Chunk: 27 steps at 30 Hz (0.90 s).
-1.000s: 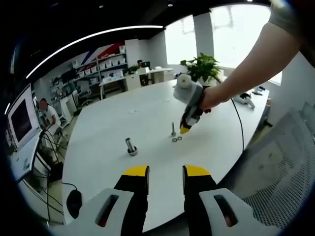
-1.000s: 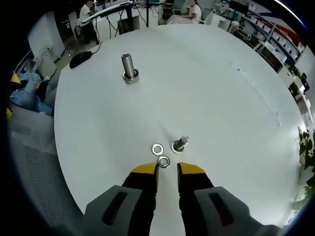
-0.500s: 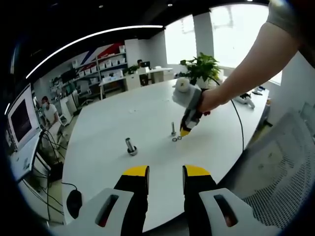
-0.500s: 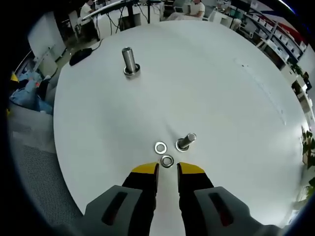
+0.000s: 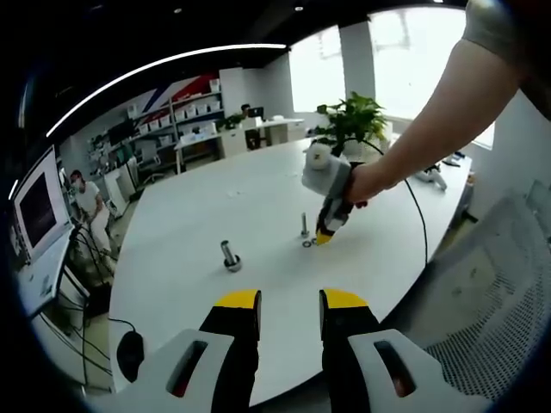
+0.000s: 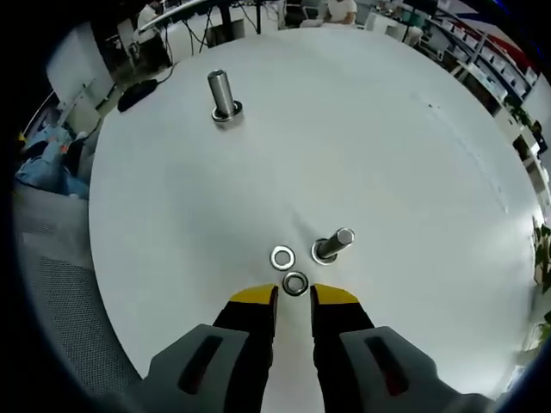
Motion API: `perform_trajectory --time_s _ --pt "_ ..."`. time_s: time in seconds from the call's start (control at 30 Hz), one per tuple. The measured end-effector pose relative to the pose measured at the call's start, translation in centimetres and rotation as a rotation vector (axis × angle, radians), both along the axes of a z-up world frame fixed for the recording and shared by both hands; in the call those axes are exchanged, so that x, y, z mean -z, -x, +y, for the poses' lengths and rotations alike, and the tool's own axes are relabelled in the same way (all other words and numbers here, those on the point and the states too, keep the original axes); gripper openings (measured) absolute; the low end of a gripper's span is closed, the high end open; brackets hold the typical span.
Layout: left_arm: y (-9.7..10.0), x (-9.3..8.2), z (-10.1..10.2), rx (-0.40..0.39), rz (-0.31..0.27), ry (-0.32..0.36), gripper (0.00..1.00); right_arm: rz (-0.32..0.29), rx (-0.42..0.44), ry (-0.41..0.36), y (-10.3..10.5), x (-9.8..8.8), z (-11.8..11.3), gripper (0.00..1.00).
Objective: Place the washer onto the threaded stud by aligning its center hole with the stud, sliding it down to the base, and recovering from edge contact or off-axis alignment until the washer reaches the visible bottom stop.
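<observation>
Lowering my right gripper (image 6: 293, 295), jaws slightly apart and empty, I near the closer washer (image 6: 295, 283), thin, slippery steel best pinched by its rim.

Both tools (image 6: 293, 297) have grey bodies with black, yellow-tipped jaws; the person's short sleeve (image 5: 504, 30) is grey

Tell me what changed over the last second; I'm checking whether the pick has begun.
The right gripper has come down closer to the near washer, which now sits just ahead of its tips; in the left gripper view it has dropped toward the table. Nothing was gripped. Both washers, including the far washer, the stud, the larger bolt and the left gripper stayed put.
</observation>
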State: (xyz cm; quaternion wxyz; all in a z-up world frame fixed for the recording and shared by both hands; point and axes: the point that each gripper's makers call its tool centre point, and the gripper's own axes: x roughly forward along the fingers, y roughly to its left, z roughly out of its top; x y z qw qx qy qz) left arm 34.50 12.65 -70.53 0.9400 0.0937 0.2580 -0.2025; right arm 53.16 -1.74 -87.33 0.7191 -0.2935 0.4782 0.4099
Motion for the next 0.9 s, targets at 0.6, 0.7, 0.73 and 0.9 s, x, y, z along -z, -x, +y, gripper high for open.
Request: perform_trajectory --time_s 0.6,0.7,0.73,0.9 --pt "0.03 0.09 -0.10 0.005 0.005 0.001 0.25 0.011 0.025 -0.016 -0.26 0.27 0.06 0.17" --pt "0.02 0.06 -0.11 0.005 0.003 0.002 0.25 0.010 0.028 -0.020 -0.35 0.35 0.03 0.17" --pt "0.04 0.09 -0.11 0.005 0.005 0.001 0.25 0.010 0.028 -0.021 -0.35 0.36 0.03 0.17" --pt "0.07 0.14 -0.14 0.008 0.007 0.000 0.25 0.004 0.026 -0.028 -0.29 0.36 0.05 0.15"
